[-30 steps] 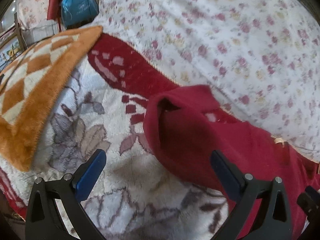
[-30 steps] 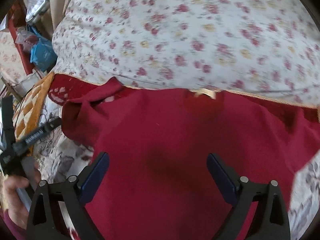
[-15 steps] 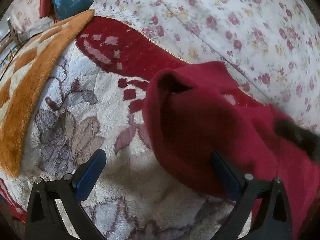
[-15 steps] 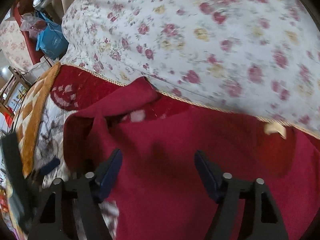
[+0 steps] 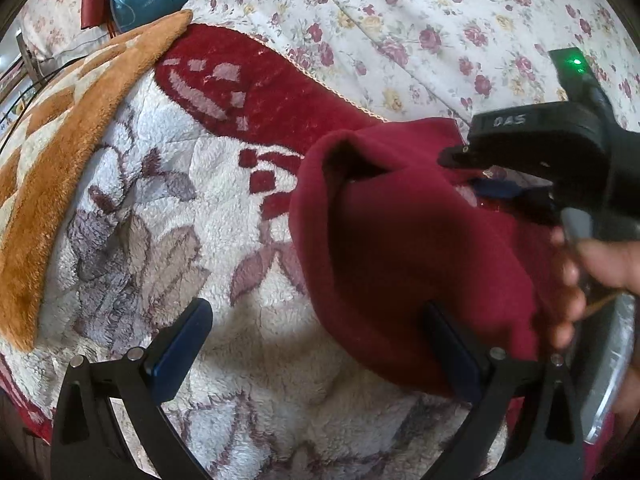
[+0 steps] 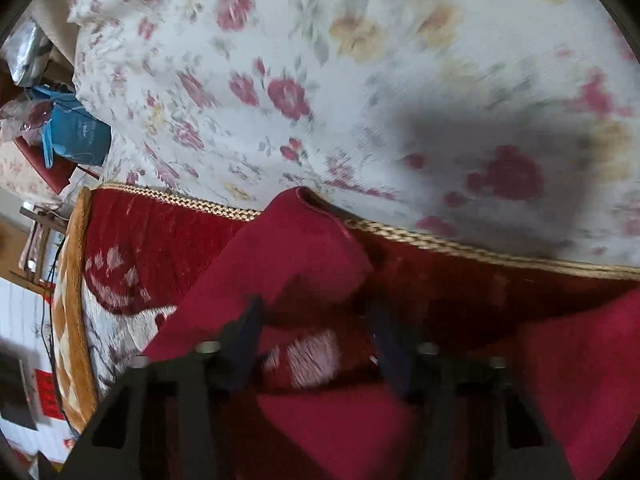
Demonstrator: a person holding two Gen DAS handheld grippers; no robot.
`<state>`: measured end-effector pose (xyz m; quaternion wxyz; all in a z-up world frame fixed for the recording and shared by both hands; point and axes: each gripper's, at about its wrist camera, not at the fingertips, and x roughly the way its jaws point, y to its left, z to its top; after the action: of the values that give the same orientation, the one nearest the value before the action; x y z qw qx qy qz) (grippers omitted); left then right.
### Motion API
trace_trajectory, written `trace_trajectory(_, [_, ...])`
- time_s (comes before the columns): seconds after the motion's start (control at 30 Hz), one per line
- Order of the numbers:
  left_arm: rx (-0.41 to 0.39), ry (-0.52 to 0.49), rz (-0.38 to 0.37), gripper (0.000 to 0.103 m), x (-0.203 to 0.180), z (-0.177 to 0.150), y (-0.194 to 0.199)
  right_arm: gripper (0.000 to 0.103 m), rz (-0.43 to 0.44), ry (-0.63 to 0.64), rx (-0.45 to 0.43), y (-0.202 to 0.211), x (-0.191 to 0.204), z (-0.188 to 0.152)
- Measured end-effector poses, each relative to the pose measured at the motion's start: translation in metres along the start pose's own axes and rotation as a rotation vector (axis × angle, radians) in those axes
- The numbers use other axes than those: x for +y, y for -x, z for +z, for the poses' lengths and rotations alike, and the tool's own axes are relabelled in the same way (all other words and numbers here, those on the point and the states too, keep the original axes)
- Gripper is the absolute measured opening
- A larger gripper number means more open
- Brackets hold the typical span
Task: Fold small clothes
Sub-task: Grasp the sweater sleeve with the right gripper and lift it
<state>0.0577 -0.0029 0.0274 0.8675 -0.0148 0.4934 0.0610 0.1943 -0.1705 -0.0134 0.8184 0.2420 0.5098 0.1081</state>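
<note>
Since a second ago the right gripper (image 5: 472,172) has swung across into the left wrist camera's field and reached the sleeve end, while the left gripper (image 5: 316,348) has barely shifted.

From the left wrist view, the red garment (image 5: 400,248) lies on the fleece floral blanket (image 5: 168,208), its open sleeve cuff (image 5: 352,160) pointing toward the flowered sheet (image 5: 440,20). The left gripper's blue pads stand wide apart, released; the right-hand pad touches the garment's lower edge, the other rests over bare blanket, and nothing is held. The right gripper comes in from the right, the person's hand (image 5: 592,272) behind it, its tip at the fabric just past the cuff.

From the right wrist view, blurred by motion, the right gripper (image 6: 316,340) has its fingers partly closed, straddling the sleeve (image 6: 288,256), which is raised and curling back; whether they have pinched the cloth I cannot tell.

By my reading the folding has only begun: the body is spread flat, this sleeve is about to go inward, and every later fold remains.
</note>
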Motion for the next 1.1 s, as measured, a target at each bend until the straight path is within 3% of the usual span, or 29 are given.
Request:
trace_trajectory(0.03, [0.002,0.002,0.001,0.103,0.0,0.0,-0.001,0.025,-0.013,0.008,-0.023,0.002,0.002,0.001])
trace_trajectory(0.07, [0.003,0.003,0.003,0.103,-0.001,0.0,-0.002,0.009,-0.007,0.013,-0.036,0.005,0.003,0.002])
trace_trajectory(0.23, [-0.014,-0.024,0.033,0.103,-0.007,-0.001,-0.001,0.007,0.03,0.038,-0.135,0.051,0.02,0.006])
trace_trajectory(0.47, [-0.068,-0.091,0.117,0.103,-0.022,-0.005,0.005,0.007,0.089,0.115,-0.318,0.18,0.046,-0.023])
trace_trajectory(0.53, [-0.071,-0.087,0.094,0.103,-0.024,-0.007,0.012,0.007,0.066,0.14,-0.355,0.21,0.046,-0.034])
trace_trajectory(0.6, [-0.086,-0.078,0.006,0.103,-0.023,-0.013,0.033,0.007,0.041,0.158,-0.386,0.241,0.038,-0.05])
trace_trajectory(0.73, [-0.195,-0.168,-0.131,0.103,-0.026,-0.039,0.094,0.007,-0.029,0.165,-0.427,0.294,0.001,-0.074])
trace_trajectory(0.87, [-0.224,-0.192,-0.225,0.103,-0.025,-0.046,0.113,0.007,-0.131,0.114,-0.45,0.335,-0.057,-0.098])
trace_trajectory(1.1, [-0.146,-0.239,-0.16,0.103,-0.039,-0.047,0.084,0.007,-0.318,-0.054,-0.386,0.343,-0.181,-0.144])
